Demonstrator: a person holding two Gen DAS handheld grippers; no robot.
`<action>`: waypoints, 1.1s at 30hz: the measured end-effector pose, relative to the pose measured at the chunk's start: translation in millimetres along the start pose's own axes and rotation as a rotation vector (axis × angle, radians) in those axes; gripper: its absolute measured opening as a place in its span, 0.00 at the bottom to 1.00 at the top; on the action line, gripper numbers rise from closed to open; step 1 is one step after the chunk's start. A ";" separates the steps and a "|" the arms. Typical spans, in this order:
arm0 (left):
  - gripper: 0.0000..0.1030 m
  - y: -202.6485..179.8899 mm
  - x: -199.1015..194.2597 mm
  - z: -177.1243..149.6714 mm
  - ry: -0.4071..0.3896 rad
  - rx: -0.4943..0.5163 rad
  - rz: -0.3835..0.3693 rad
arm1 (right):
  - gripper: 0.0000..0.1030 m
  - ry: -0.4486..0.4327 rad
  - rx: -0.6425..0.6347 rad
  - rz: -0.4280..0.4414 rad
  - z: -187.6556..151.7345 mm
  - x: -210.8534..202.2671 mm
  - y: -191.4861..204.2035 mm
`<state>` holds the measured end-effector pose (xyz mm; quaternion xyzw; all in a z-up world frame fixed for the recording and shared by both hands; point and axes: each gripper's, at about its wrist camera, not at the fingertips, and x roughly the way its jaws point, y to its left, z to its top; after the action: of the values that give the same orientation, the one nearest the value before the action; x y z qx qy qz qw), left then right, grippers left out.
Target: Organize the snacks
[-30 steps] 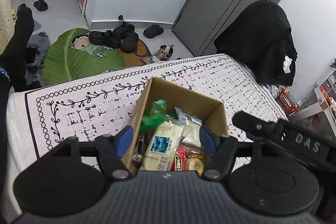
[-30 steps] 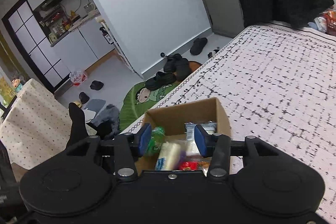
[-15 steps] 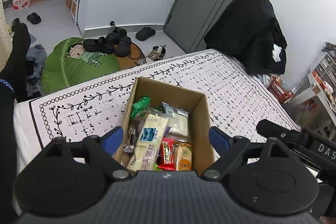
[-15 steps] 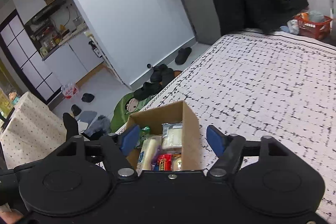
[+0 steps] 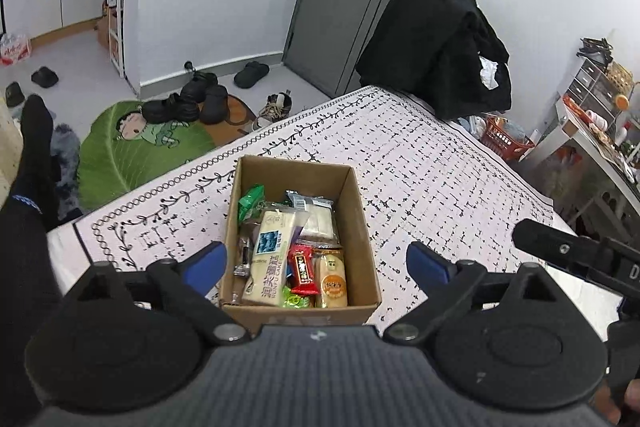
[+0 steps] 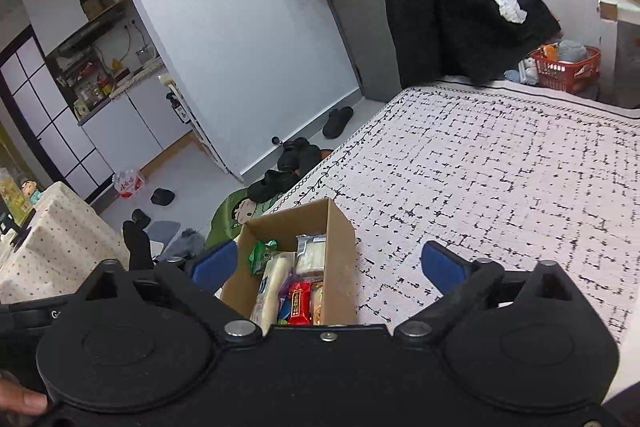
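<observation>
blue-padded jaws of the left gripper [image 5: 316, 263] are spread wide, nothing held or touched; the box [image 5: 362, 227] is framed between them. the right gripper [image 6: 326, 265] is likewise spread wide and empty above the box [image 6: 342, 259]. snacks [image 5: 276, 247] are packed inside the box, which sits on the patterned cloth [image 5: 420, 179]. only the left view shows the near end of the box and the other tool right of it; only the right view shows a dotted cloth [image 6: 52, 247] left of the box.
</observation>
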<state>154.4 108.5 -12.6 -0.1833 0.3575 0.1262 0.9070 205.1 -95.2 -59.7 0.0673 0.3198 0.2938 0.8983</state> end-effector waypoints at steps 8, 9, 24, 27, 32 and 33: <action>0.94 -7.9 -36.7 -14.8 -0.021 0.072 0.005 | 1.00 -0.012 -0.018 -0.008 -10.9 -33.5 4.9; 0.94 -9.2 -41.3 -17.7 -0.025 0.082 0.008 | 1.00 -0.016 -0.022 -0.009 -11.9 -37.9 6.2; 0.94 -15.0 -100.9 -55.5 -0.079 0.160 -0.008 | 1.00 -0.039 -0.093 -0.052 -40.3 -100.8 17.6; 0.94 -14.1 -109.9 -63.2 -0.087 0.171 -0.012 | 1.00 -0.048 -0.113 -0.062 -45.2 -113.7 20.0; 0.94 -12.9 -128.9 -74.4 -0.115 0.191 -0.011 | 1.00 -0.064 -0.133 -0.071 -54.7 -131.3 24.7; 0.94 -13.3 -134.3 -76.6 -0.130 0.196 -0.010 | 1.00 -0.066 -0.136 -0.072 -56.9 -134.4 26.3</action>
<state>17.4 50.9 32.1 -0.0870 0.3078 0.0979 0.9424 73.7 -154.2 -24.3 0.0039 0.2715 0.2799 0.9208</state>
